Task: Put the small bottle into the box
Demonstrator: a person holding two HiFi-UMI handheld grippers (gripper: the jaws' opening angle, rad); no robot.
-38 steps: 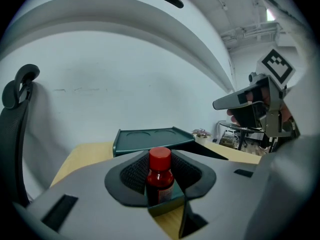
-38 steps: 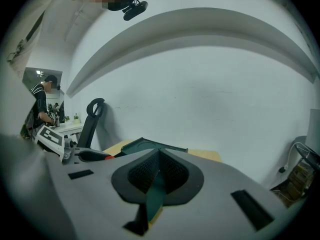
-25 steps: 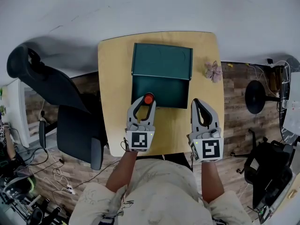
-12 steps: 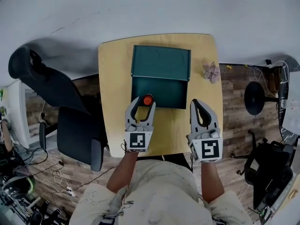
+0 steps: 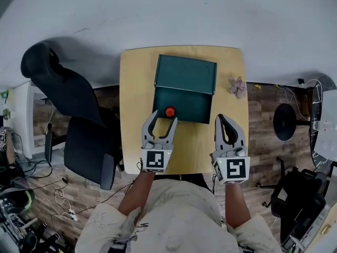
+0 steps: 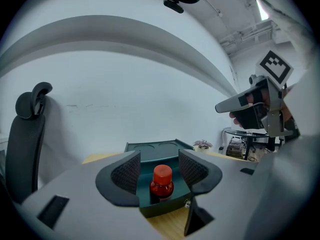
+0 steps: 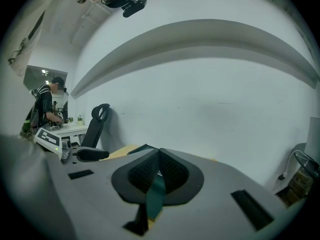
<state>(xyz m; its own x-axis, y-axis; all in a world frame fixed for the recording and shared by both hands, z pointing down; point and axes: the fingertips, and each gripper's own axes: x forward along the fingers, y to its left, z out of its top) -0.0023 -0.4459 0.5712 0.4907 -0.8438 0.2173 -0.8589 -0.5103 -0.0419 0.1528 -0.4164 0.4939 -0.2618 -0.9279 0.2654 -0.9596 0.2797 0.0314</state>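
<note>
**Left claw lets go; bottle now stands in box**

Since the earlier frame the left claw point(image 5: 163, 117) has spread its jaws, which have just been opening. The bottle point(image 6: 162, 181), then pinched at the front edge of the box point(image 5: 196, 103), now stands inside it near the front wall.

- Bottle: upright, red cap on top, long axis vertical. It sits just ahead of the left claw, in line with the gap; both pads are clear of it.
- Left claw: jaws wide apart, gripping nothing. It is much the nearer one.
- Right claw point(image 5: 221, 117): jaws together, empty, off to the bottle's right over bare table point(image 5: 134, 88).
- Surroundings: lid point(image 5: 185, 74) open and tipped back behind the tray; dried flower point(image 5: 237, 86) near the table's right edge; office chair point(image 5: 79, 120) left of the table.
- Judgement: task looks nearly done. A straight pull back should clear it; drifting sideways could clip the cap.
</note>
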